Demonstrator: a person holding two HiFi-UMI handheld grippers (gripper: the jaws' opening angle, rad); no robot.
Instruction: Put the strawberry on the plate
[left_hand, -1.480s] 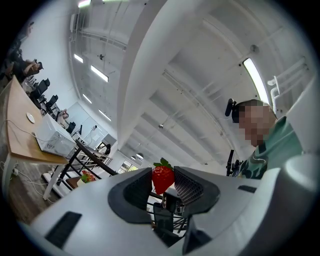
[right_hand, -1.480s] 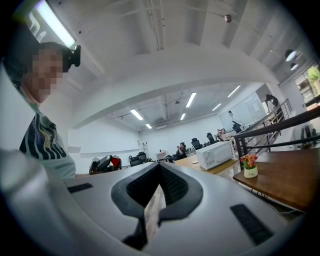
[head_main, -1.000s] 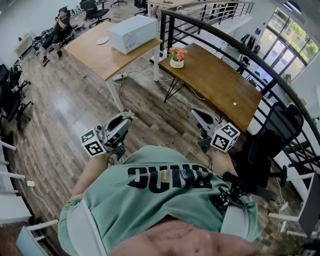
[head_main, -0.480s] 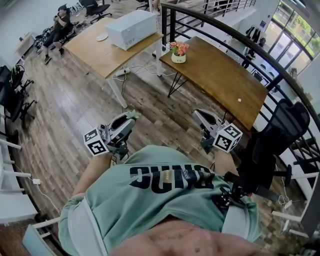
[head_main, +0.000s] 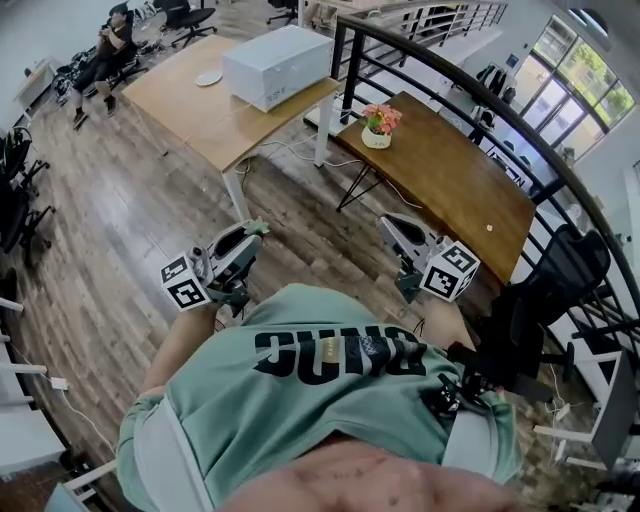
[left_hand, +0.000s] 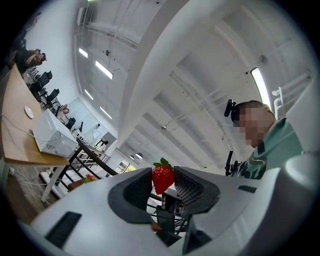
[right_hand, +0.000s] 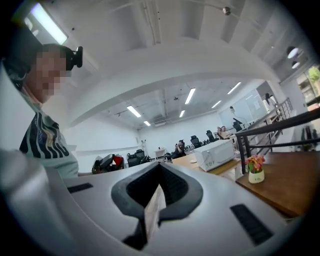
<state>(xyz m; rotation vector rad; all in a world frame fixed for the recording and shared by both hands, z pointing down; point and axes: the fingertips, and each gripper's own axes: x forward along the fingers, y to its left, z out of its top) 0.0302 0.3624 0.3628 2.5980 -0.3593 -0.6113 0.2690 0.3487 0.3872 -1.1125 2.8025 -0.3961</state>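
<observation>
1. Head view: We look down past a green shirt (head_main: 330, 400) at the left gripper (head_main: 250, 233) and the right gripper (head_main: 391, 224). Both are held out over a wooden floor (head_main: 130, 220), well apart from each other. Ahead stands a light table (head_main: 190, 105) with a white box (head_main: 278, 65) on it, and the plate (head_main: 208, 78) lies just beside the box. The plate is well apart from both grippers. To the right is a dark table (head_main: 450, 180) with a flower pot (head_main: 378, 122) near its far end, and a black office chair (head_main: 545, 290) stands at the right edge.

2. Left gripper view: We see the strawberry (left_hand: 162, 179) pinched between the two ribbed pads, close to the fingertips, with its green leaves on top. The fingers stand partly apart, as wide as the fruit, and press on it from both sides. The gripper tilts upward, so the ceiling fills most of the view. At the far left we make out the light table with the box and the plate on it.

3. Right gripper view: We see the fingers closed together with their tips meeting and nothing gripped between them. A pale sliver shows low in the seam, and we cannot tell what it is. Beyond the jaws, the flower pot stands on the dark table at the right, and the white box sits on the light table farther off.
</observation>
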